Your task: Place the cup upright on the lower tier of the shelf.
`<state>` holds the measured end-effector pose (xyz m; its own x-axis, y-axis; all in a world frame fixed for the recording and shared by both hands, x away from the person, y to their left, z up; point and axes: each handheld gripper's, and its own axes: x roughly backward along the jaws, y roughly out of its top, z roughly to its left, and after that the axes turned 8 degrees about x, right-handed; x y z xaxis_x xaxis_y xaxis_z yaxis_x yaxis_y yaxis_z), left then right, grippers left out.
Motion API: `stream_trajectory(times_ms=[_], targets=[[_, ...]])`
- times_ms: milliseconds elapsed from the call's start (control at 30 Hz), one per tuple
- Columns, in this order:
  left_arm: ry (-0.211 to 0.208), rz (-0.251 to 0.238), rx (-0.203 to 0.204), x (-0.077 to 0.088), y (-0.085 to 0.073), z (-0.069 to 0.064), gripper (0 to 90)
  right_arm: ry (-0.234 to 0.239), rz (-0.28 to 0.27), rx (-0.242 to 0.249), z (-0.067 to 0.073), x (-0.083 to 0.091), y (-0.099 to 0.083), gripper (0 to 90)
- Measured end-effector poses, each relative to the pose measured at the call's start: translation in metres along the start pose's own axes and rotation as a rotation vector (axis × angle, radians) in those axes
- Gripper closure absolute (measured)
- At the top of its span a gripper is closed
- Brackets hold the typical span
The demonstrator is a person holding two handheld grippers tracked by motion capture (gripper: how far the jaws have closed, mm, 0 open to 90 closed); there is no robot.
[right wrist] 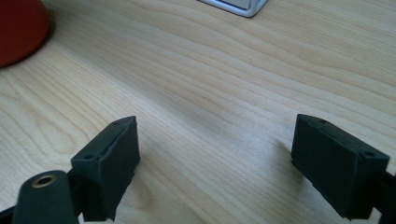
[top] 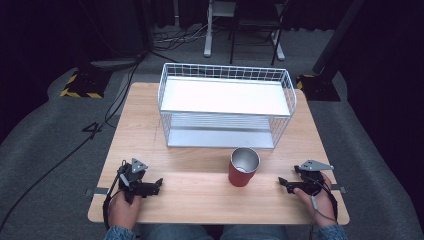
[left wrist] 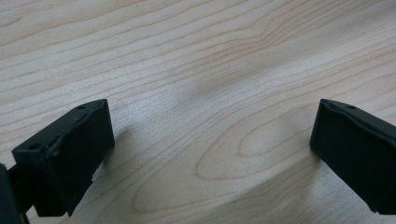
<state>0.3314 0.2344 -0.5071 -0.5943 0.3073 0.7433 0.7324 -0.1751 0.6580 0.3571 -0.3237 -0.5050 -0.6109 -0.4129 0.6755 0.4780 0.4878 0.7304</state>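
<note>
red cup (top: 244, 167): upright on the table (top: 200, 195), just before the wire shelf (top: 227, 105), between both tools. right gripper (top: 284, 183) nearer, left gripper (top: 156, 185) farther; both jaws apart, empty.

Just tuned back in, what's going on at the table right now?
Nothing is being handled yet. The left gripper and right gripper rest low at the near edge of the wooden table, jaws open with only bare wood between them. A red cup stands upright between them, in front of an empty white wire rack.
</note>
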Motion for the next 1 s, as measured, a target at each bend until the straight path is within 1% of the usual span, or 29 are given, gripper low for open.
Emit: stream_trajectory(times_ms=[200,300,400,433,467,500,533,567,667,700,733,767,833,867,900,967,1000], targets=[[0.000,-0.001,0.000,0.000,0.000,0.000,0.1,-0.025,0.003,-0.021,0.000,0.000,0.000,15.9],[0.000,-0.001,0.000,0.000,0.000,0.000,0.1,-0.021,0.002,-0.025,0.000,0.000,0.000,15.9],[0.000,0.000,0.000,0.000,0.000,0.000,0.1,-0.010,-0.009,-0.030,0.000,0.001,-0.001,17.7],[0.000,0.000,0.000,0.000,0.000,0.000,0.1,-0.001,-0.018,-0.037,0.000,0.002,-0.001,18.3],[0.000,-0.001,0.000,0.000,0.000,0.000,0.1,0.002,-0.050,-0.040,0.000,0.004,-0.001,18.1],[0.000,-0.001,0.000,0.000,0.000,0.000,0.1,0.002,-0.050,-0.040,0.000,0.004,-0.001,18.1],[0.000,0.000,0.000,0.000,0.000,0.000,0.1,0.007,-0.080,-0.045,0.002,0.007,0.000,18.0],[0.000,0.000,0.000,0.000,0.000,0.000,0.1,0.007,-0.080,-0.045,0.002,0.007,0.000,18.0],[0.000,0.000,0.000,0.000,0.000,0.000,0.1,0.008,-0.130,-0.038,0.005,0.013,0.005,17.6],[0.000,0.000,0.000,0.000,0.000,0.000,0.1,0.009,-0.144,-0.030,0.006,0.016,0.006,17.6],[0.000,0.000,0.000,0.000,0.000,0.000,0.1,0.015,-0.174,-0.018,0.008,0.021,0.010,17.3],[0.000,0.000,0.000,0.000,0.000,0.000,0.1,0.015,-0.174,-0.018,0.008,0.021,0.010,17.3],[0.000,0.000,0.000,0.000,0.000,0.000,0.1,0.026,-0.202,-0.009,0.011,0.025,0.014,17.1],[0.000,0.000,0.000,0.000,0.000,0.000,0.1,0.037,-0.228,0.005,0.015,0.029,0.016,16.7],[0.000,0.000,0.000,0.000,0.000,0.000,0.1,0.037,-0.228,0.005,0.015,0.029,0.016,16.7],[0.000,0.000,0.000,0.000,0.000,0.000,0.1,0.048,-0.246,0.016,0.019,0.033,0.019,16.6],[0.000,0.000,0.000,0.000,0.000,0.000,0.1,0.062,-0.260,0.021,0.022,0.036,0.021,16.5]])
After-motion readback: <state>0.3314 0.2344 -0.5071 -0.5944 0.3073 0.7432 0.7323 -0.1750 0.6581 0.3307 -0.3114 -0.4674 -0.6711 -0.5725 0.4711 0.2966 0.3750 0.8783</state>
